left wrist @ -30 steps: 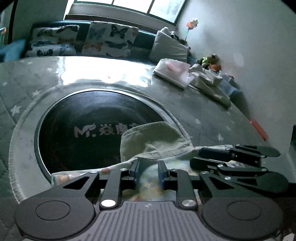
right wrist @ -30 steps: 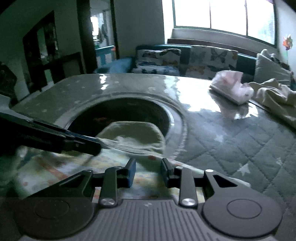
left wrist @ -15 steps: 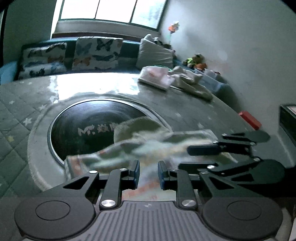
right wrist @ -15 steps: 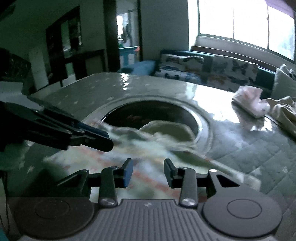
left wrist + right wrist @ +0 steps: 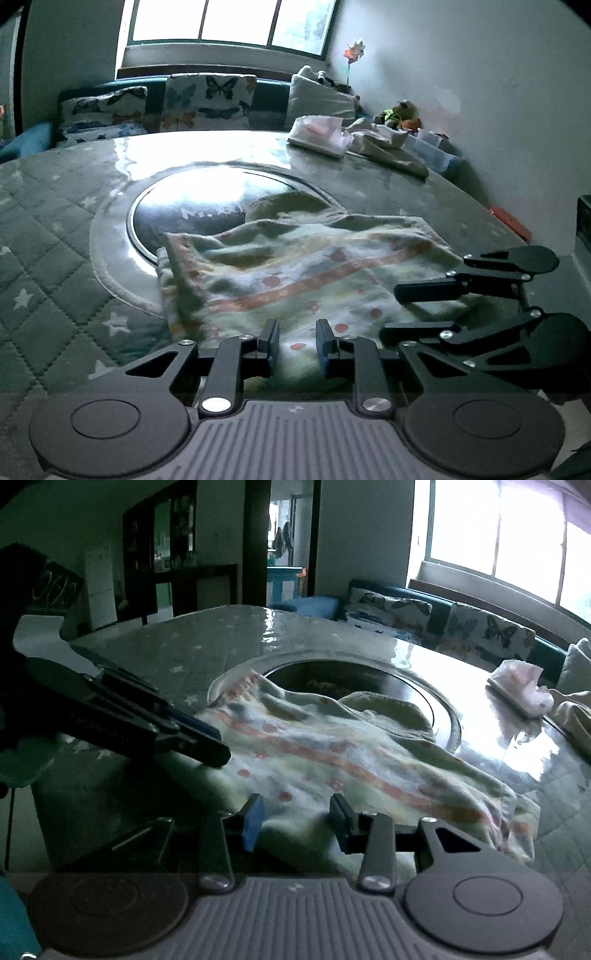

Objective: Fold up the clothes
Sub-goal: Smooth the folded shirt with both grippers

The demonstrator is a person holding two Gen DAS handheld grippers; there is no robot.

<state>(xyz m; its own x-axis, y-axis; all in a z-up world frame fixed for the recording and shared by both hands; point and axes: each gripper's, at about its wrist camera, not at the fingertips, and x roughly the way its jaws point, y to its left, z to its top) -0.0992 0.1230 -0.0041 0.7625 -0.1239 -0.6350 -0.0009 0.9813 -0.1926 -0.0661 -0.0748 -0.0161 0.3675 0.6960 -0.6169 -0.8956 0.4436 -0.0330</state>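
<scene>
From our left wrist view we see the right gripper (image 5: 413, 310) side-on, its jaws parted over the near edge of the printed garment (image 5: 306, 269); our right wrist view shows the left gripper (image 5: 210, 744) the same way, with its tips down at the cloth's other near corner. Whether the left jaws pinch the cloth we cannot tell: in its own view the left gripper (image 5: 295, 343) has a narrow gap with fabric behind it. The right gripper (image 5: 295, 819) stands wider, its jaws released over the garment.

The garment lies spread and rumpled on the quilted, star-printed bench (image 5: 55, 236), its far edge over the dark round inset (image 5: 192, 206). Only the right view shows the dark doorway (image 5: 284, 542). Far across the bench sit a pink bundle (image 5: 321, 134) and a pale heap of clothes (image 5: 388, 147). Butterfly cushions (image 5: 207, 101) line the sofa under the window (image 5: 229, 18).
</scene>
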